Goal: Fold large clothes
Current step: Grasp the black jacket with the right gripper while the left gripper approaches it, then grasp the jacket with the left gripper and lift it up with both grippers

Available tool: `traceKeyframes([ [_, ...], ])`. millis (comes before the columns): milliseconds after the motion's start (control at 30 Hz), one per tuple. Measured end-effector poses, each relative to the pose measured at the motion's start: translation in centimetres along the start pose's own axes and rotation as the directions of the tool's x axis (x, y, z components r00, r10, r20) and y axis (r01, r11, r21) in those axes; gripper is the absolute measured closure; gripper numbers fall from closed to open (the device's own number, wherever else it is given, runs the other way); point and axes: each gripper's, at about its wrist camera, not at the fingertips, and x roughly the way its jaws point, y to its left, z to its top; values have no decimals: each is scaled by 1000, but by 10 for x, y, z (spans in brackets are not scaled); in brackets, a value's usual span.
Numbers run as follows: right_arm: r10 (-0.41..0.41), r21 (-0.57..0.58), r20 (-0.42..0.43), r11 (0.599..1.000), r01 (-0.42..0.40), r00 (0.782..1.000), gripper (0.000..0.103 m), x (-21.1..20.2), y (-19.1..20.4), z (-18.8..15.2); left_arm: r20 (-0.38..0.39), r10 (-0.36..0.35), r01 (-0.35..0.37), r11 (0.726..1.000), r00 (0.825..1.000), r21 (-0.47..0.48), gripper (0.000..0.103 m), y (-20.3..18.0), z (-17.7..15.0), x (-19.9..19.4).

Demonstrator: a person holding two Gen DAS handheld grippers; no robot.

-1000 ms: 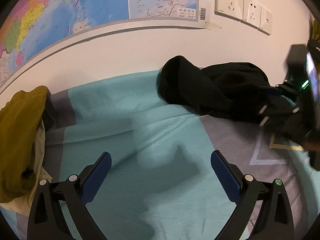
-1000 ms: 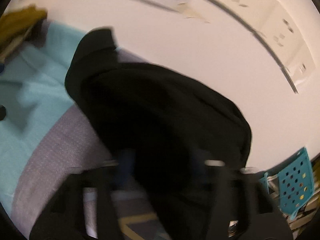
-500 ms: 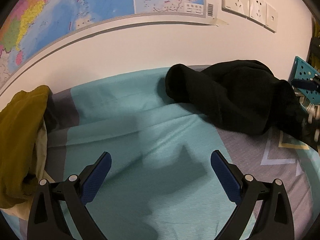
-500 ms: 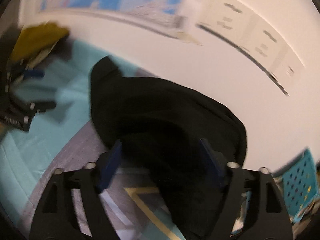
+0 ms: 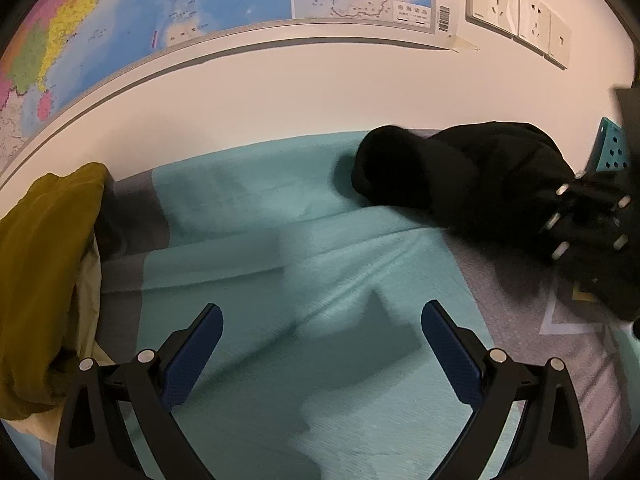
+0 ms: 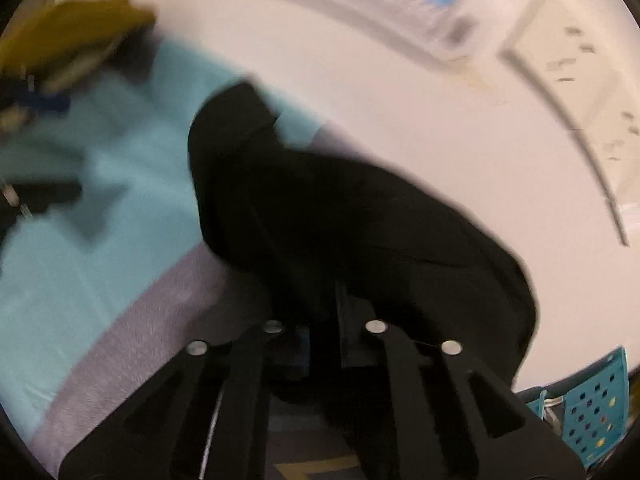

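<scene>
A crumpled black garment (image 5: pixel 460 184) lies on the bed against the wall, at the right of the left wrist view. My right gripper (image 5: pixel 580 220) reaches into its right end. In the blurred right wrist view the black garment (image 6: pixel 360 220) fills the middle. There the right gripper (image 6: pixel 324 320) has its jaws closing, nearly together, with black cloth pinched between them. My left gripper (image 5: pixel 320 312) hangs open over the teal sheet (image 5: pixel 260 220), with nothing between its blue pads (image 5: pixel 196 344).
A mustard garment (image 5: pixel 44 260) is heaped over pale cloth at the bed's left end. A teal perforated basket (image 5: pixel 614 152) stands past the right end. A wall map and sockets (image 5: pixel 496 0) hang above the bed. The left gripper (image 6: pixel 36 196) shows blurred at far left.
The right gripper's jaws stood wide over the black garment half a second ago and have now come together on it. It is back at the right edge of the left view. The left gripper stays put.
</scene>
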Motion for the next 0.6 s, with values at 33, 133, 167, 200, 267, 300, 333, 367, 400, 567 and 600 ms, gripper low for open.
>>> traceKeyframes([
  [33,9,56,49,998,-11,999,96,-15,-13,6,5,4,-4,1000,1000,4,7,1,1,0],
  [133,-25,188,183,982,-10,983,98,-64,-53,26,28,-6,5,1000,1000,13,7,2,8,2],
  [167,-32,216,221,976,-17,975,98,-77,-63,31,41,-17,17,1000,999,22,7,1,11,2],
  [200,-50,250,261,968,-18,964,98,-95,-77,37,59,-33,30,999,998,45,7,-2,15,4],
  [267,-73,300,310,953,-25,948,98,-120,-97,44,86,-62,55,995,994,82,7,-6,22,4],
  [300,-74,327,338,944,-43,938,98,-134,-108,46,106,-98,86,990,990,113,7,-13,27,4],
  [333,-82,342,345,939,-44,935,98,-146,-111,37,119,-104,88,988,987,129,7,-18,29,4],
  [367,-91,367,358,929,-50,929,98,-155,-119,38,150,-113,92,985,982,145,7,-25,32,2],
  [400,-102,382,371,923,-51,923,98,-162,-126,34,197,-149,115,978,969,174,7,-34,34,-2],
  [567,-109,456,393,885,-91,913,98,-192,-166,-7,222,-357,275,904,908,329,7,-70,29,-7],
  [600,-112,458,393,885,-89,913,98,-195,-168,-9,225,-397,294,876,890,382,7,-80,25,-9],
])
